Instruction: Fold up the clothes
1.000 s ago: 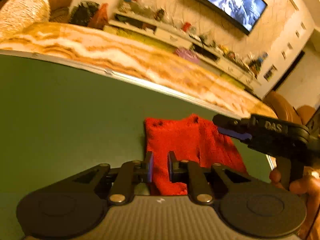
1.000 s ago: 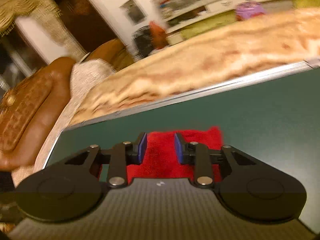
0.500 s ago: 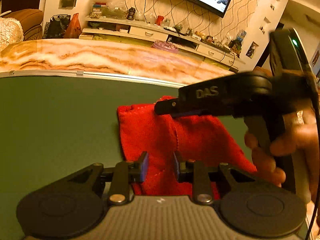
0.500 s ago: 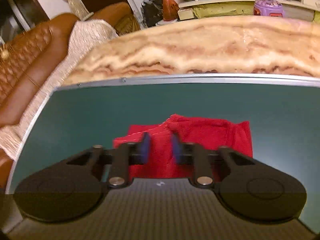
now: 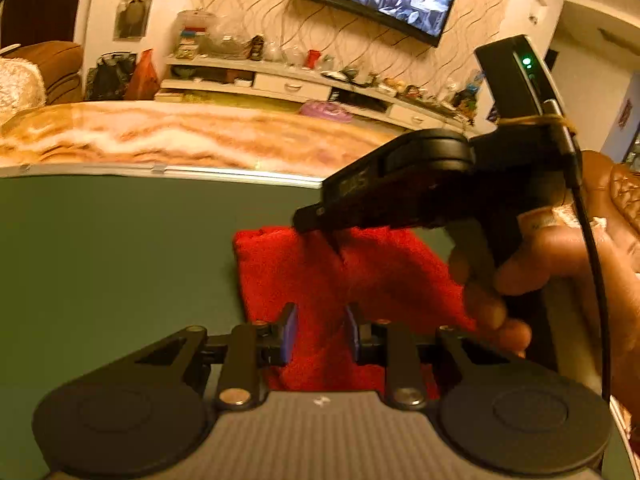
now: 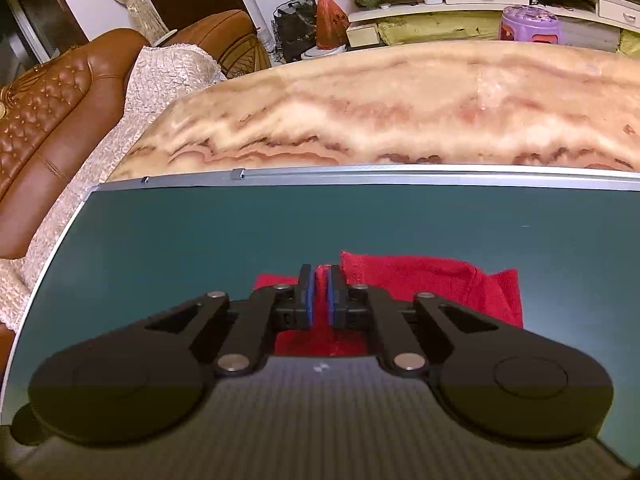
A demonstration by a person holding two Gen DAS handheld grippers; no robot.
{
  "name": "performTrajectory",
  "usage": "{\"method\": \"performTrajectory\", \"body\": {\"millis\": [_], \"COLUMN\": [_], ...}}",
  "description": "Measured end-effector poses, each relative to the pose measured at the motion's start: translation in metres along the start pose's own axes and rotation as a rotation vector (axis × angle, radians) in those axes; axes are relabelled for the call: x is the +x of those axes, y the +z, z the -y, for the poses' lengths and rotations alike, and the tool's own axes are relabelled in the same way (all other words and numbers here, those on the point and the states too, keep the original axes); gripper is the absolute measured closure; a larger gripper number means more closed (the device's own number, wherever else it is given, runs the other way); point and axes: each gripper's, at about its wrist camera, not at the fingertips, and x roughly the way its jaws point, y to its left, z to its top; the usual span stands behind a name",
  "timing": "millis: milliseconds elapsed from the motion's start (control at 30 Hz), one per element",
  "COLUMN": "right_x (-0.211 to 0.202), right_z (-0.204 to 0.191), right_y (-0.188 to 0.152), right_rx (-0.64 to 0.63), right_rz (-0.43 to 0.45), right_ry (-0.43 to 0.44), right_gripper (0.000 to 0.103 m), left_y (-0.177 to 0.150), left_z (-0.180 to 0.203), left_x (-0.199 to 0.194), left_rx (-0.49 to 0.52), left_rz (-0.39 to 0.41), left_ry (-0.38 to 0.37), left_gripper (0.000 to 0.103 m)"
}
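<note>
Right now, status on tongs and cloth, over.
Left tongs open, over near edge of cloth. Right tongs opening, cloth fold between them. Cloth rumpled on mat. Nothing in the way seen.

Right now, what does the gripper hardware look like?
Both are matte black linkage grippers with blue-padded fingers, silver pivot pins, round side discs and ribbed grey bodies. Seen from the left gripper, the right gripper shows embossed lettering, a black top box with a green LED, a black cable and a yellowish tie.
</note>
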Motion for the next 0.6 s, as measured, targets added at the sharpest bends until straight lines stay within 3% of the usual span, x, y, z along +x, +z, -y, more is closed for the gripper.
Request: {"method": "performTrajectory", "body": {"millis": [33, 67, 233, 433, 467, 533, 600], "right_x": [-0.003, -0.009, -0.039, -0.027, -0.022, -0.018, -0.017], "right_z": [0.001, 0.003, 0.017, 0.027, 0.029, 0.035, 0.04], "right_y": [0.0, 0.001, 0.006, 0.005, 0.004, 0.003, 0.003], "right_rx": [0.003, 0.015, 0.067, 0.052, 0.058, 0.067, 0.098], "right_rz": [0.007, 0.025, 0.094, 0.002, -0.01, 0.026, 0.045], "right_ry": [0.011, 0.018, 0.049, 0.066, 0.065, 0.008, 0.003], "right_gripper": [0.076, 0.073, 0.069, 0.069, 0.07, 0.086, 0.088], "left_y": [0.002, 0.004, 0.009, 0.009, 0.009, 0.01, 0.009], "left_z": [0.0, -0.002, -0.011, -0.014, -0.013, -0.012, -0.013], "left_x": [0.005, 0.01, 0.02, 0.019, 0.019, 0.02, 0.02], "left_rx": [0.003, 0.001, -0.022, -0.039, -0.034, -0.026, -0.031], "left_rz": [-0.008, -0.017, -0.026, -0.014, -0.014, -0.014, -0.012], "left_ry": [0.0, 0.01, 0.048, 0.069, 0.074, 0.084, 0.09], "left_gripper": [0.074, 0.074, 0.075, 0.075, 0.075, 0.078, 0.082]}}
